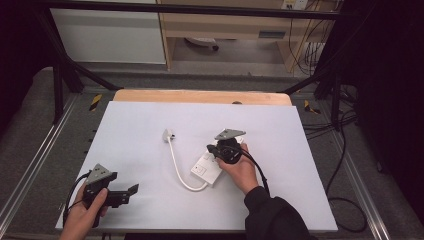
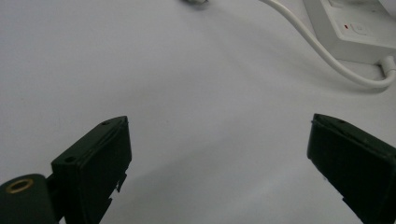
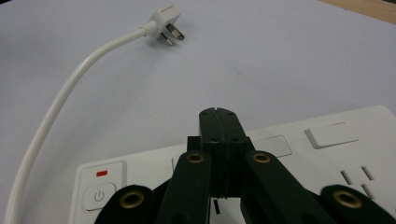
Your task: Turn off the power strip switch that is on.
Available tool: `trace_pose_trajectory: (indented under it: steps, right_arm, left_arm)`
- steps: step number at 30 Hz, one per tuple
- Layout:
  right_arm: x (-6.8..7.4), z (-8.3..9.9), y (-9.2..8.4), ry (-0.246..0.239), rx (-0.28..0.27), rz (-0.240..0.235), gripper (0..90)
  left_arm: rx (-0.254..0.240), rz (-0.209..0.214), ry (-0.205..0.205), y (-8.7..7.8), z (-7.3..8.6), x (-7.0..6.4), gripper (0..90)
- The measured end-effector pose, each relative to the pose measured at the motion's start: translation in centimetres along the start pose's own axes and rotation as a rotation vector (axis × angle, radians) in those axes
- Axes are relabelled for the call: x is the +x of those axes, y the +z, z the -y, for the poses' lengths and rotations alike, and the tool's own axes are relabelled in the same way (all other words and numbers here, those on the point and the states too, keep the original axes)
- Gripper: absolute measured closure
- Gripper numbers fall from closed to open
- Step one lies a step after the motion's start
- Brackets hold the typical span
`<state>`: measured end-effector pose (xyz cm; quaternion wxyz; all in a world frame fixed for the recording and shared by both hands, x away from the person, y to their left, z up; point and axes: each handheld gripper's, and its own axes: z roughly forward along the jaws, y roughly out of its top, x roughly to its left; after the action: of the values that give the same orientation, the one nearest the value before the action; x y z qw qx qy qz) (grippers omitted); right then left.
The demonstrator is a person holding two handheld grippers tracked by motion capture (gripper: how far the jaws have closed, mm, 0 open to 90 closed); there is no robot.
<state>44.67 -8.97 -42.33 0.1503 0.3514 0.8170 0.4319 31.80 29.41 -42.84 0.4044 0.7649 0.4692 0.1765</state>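
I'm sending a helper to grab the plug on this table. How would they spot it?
Start at the white table and find the white power strip under the right claw. Follow its white cord as it curves away to the loose end: the plug, lying alone with bare metal prongs.

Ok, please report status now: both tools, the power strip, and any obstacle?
Left tool open, over bare table. Right tool shut, over power strip. Plug unplugged, lying free. No obstacle.
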Motion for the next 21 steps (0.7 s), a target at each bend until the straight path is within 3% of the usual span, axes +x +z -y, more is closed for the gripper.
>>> trace_pose_trajectory:
  steps: [12,16,21]
  right_arm:
    - [-0.4,-0.4,-0.9,0.029,-0.015,-0.008,86.2]
    - [-0.6,-0.6,-1.4,0.039,-0.024,-0.010,80.0]
    - [-0.7,-1.0,-1.9,0.049,-0.027,0.006,65.8]
  left_arm:
    - [0.003,-0.002,0.000,0.0,0.0,0.0,6.5]
    - [0.003,-0.002,-0.001,0.0,0.0,0.0,6.5]
    - [0.003,-0.004,-0.002,0.1,0.0,0.0,6.5]
